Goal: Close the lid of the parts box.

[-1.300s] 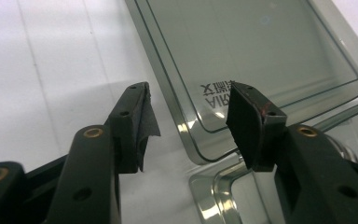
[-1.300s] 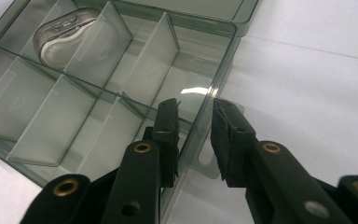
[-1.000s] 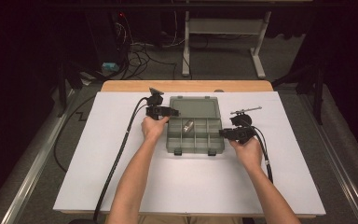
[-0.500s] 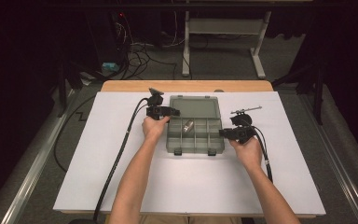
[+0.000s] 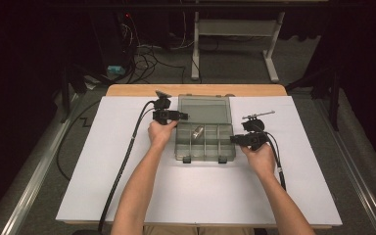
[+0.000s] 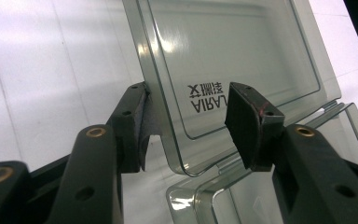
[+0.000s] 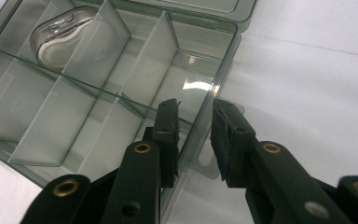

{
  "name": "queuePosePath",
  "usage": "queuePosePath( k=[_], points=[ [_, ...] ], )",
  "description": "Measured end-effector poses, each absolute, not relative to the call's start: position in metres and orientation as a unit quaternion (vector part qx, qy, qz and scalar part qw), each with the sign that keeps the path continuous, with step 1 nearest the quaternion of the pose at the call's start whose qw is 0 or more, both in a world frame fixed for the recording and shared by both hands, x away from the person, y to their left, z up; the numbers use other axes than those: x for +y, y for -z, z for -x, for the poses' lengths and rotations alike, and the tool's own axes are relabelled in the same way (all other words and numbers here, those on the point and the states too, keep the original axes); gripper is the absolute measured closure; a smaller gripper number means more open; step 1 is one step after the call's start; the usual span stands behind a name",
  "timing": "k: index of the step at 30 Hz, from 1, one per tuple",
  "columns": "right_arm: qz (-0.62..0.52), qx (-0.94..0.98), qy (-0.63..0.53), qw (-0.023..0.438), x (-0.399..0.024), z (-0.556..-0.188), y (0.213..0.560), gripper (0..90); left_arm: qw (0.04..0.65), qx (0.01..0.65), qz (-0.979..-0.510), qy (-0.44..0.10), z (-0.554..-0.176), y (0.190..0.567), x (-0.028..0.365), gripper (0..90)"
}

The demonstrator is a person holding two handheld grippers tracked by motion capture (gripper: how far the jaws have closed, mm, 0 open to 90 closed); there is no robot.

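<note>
A clear grey-green compartment box (image 5: 205, 155) lies open in the middle of the white table, its lid (image 5: 203, 108) folded back flat. One compartment holds a small clear case with a white insert (image 5: 197, 131) (image 7: 70, 32). My left gripper (image 5: 181, 116) (image 6: 186, 105) is open, and its jaws straddle the near left corner of the lid (image 6: 233, 46) without pinching it. My right gripper (image 5: 235, 139) (image 7: 195, 114) is open by a narrow gap. It straddles the box's right wall (image 7: 223, 60), one jaw inside a compartment and one outside.
A slim metal tool (image 5: 258, 115) lies on the table behind the right gripper. Two dark latches (image 5: 186, 159) sit on the box's front edge. A wooden strip (image 5: 137, 90) borders the table's far side, and cables trail from both grippers toward the near edge.
</note>
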State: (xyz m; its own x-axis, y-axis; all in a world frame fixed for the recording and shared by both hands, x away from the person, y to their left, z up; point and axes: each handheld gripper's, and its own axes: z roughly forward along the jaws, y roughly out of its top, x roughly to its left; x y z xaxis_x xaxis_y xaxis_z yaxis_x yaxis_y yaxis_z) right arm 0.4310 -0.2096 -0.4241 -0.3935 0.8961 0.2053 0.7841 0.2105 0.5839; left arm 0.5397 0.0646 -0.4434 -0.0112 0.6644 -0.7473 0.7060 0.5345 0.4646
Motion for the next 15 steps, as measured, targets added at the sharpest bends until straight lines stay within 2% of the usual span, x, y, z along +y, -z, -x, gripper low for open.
queuePosePath(
  k=[15],
  points=[
    [-0.544,0.773,-0.313,0.090,-0.209,-0.431,0.424,72.6,0.529,0.678,-0.509,-0.019,-0.527,0.426,0.062,55.2]
  ],
)
